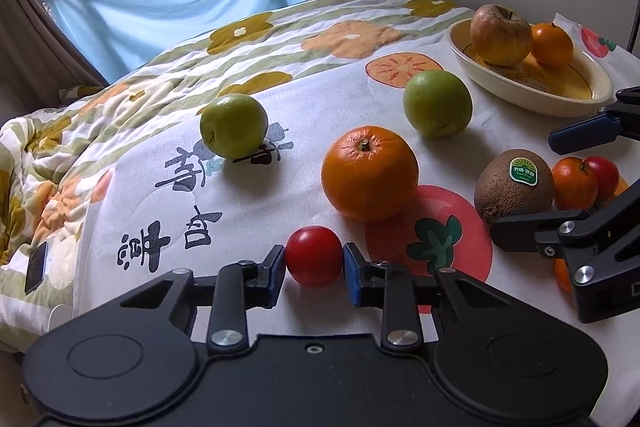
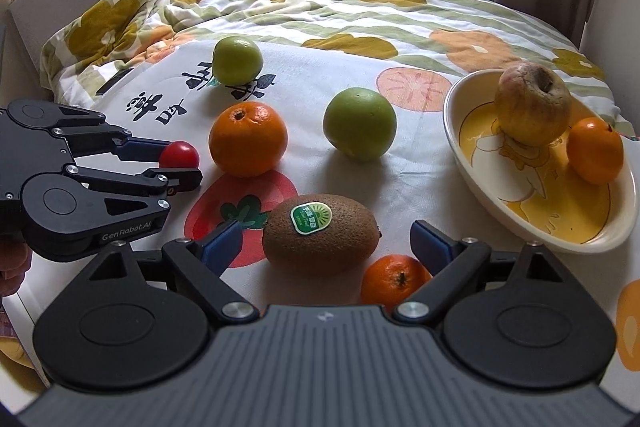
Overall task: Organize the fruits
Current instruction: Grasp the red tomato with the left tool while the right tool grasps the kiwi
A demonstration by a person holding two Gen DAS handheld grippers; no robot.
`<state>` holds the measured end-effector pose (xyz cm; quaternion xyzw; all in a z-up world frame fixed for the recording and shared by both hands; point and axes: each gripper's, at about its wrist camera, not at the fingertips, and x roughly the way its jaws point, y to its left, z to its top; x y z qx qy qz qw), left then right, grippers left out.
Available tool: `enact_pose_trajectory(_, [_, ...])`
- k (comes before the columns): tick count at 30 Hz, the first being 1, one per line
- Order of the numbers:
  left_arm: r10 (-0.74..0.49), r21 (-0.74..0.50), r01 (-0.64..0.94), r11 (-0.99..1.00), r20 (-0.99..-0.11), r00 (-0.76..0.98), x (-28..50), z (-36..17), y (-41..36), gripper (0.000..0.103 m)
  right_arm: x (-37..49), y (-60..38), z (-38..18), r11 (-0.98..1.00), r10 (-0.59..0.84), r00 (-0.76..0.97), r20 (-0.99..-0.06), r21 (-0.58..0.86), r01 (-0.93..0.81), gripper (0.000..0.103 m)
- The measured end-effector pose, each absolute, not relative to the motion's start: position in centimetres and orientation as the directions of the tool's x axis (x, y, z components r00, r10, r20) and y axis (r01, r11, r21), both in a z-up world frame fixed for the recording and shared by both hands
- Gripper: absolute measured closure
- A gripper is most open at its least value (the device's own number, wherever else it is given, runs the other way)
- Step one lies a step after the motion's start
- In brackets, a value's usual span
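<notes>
Left gripper point(image 1: 315, 269) pads touch both sides of the small red fruit point(image 1: 314, 255) on the printed cloth point(image 1: 280, 187) — clamped on it, apparently. Right gripper point(image 2: 325, 239) spread wide, holding nothing; kiwi point(image 2: 320, 229) lies directly ahead between its fingers, long axis crosswise. Bowl point(image 2: 472, 163) sits farther right, nearer the right gripper, holding an apple point(image 2: 532, 105) and a mandarin point(image 2: 595, 151).

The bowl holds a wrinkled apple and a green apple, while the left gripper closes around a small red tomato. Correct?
Not quite. The bowl holds the wrinkled apple and a small orange, not a green apple; the right wrist view shows this. The left gripper does close around the red tomato.
</notes>
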<state>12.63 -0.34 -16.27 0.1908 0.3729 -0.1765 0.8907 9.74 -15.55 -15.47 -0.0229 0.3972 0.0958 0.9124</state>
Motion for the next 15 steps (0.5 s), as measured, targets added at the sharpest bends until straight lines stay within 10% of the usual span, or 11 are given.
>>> enact_pose_trajectory(15, [-0.142,0.188,0.393,0.9,-0.726,0.672,10.5,-15.0,1.0,0.069,11.5,-15.0,-17.0,0.959,0.184,0.616,-0.766,0.001,-0.284,0.017])
